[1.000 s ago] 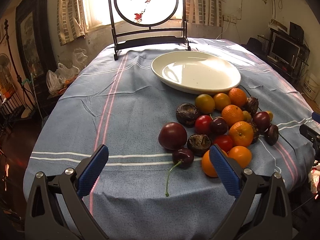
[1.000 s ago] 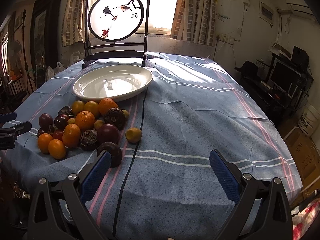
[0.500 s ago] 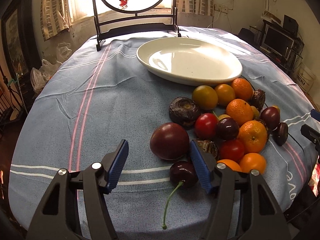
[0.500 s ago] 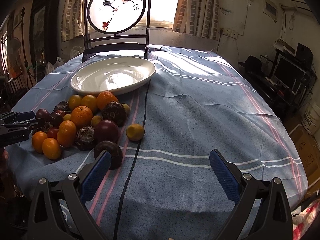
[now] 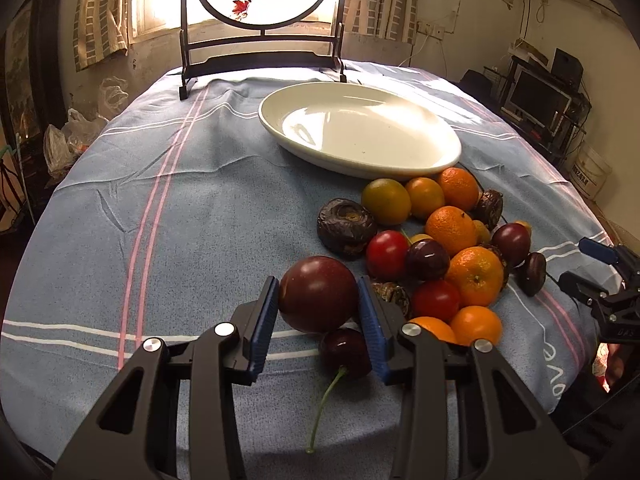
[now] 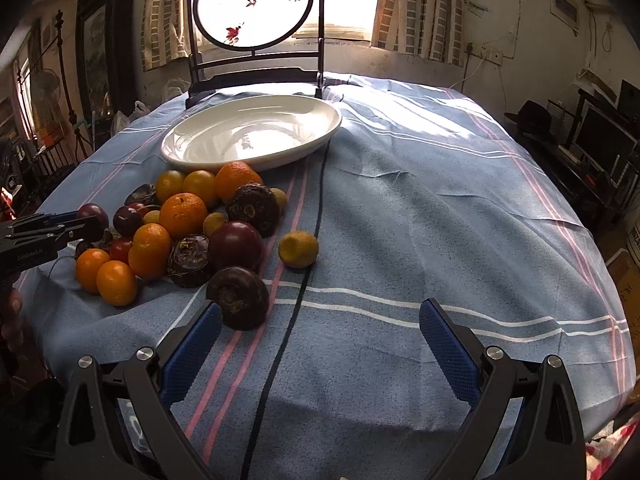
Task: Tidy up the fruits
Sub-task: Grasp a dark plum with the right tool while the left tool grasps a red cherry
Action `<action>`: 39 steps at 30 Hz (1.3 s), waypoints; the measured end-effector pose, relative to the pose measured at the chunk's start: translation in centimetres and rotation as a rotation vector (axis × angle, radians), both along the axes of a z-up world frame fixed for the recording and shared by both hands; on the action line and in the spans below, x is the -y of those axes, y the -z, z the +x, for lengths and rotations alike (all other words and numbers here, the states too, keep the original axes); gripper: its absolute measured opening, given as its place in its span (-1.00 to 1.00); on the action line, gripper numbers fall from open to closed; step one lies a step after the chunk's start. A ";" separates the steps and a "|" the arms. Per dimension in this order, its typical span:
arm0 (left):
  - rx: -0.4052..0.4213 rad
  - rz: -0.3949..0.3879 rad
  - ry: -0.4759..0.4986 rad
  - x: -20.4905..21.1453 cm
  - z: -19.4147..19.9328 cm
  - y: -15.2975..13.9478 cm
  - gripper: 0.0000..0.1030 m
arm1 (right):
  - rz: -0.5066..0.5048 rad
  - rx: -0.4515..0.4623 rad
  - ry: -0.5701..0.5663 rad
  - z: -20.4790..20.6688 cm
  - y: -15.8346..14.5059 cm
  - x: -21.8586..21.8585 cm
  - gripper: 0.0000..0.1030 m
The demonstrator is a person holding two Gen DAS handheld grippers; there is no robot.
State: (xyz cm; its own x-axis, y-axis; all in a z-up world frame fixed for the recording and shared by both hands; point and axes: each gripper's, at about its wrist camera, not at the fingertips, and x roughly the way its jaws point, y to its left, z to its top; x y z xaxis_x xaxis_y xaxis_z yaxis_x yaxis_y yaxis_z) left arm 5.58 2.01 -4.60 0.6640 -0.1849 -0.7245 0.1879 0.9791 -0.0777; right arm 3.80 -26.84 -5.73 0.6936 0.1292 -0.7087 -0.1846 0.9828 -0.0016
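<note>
Plum point(image 5: 318, 298) (dark red) pinched in left claw point(image 5: 318, 300); right claw point(image 6: 320, 340) spread above tablecloth point(image 6: 400, 220).

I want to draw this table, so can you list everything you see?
White oval plate: one, empty, far middle.
Blue striped tablecloth: one, covers the table.
Round painted screen on dark stand: one, behind the plate.
Thin black cable: one, across the cloth.
Bright orange mandarins: at least five, in the pile.
Small red tomatoes: two, in the pile.
Brown wrinkled bulbs: at least four, around the pile.
Dark cherry with green stem: one, nearest edge.
Dark red round plum: one, between blue pads.
Left gripper: grips the plum.
Right gripper: open, holds nothing.
</note>
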 end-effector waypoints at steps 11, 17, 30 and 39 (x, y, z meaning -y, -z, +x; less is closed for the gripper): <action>0.064 0.028 -0.018 0.1 -1.6 -2.1 -0.23 | -0.044 -0.018 -0.123 1.6 1.2 -3.8 0.21; 0.057 0.020 -0.017 0.2 -1.5 -1.7 -0.23 | -0.021 -0.016 -0.133 1.3 1.1 -3.4 -0.25; 0.091 -0.015 -0.017 0.4 -1.9 -2.7 -0.23 | 0.138 0.041 -0.145 0.3 -1.6 -0.2 -0.25; 0.094 -0.031 0.004 1.2 0.6 -4.4 -0.23 | 0.176 0.061 -0.169 3.3 -4.9 -0.3 -0.25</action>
State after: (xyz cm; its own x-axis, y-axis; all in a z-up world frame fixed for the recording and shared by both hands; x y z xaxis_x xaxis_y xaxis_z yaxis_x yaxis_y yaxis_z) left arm 6.22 0.81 -0.19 0.7282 -0.2095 -0.6526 0.2001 0.9756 -0.0900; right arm 7.09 -26.56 -0.87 0.6921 0.3651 -0.6226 -0.3514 0.9239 0.1511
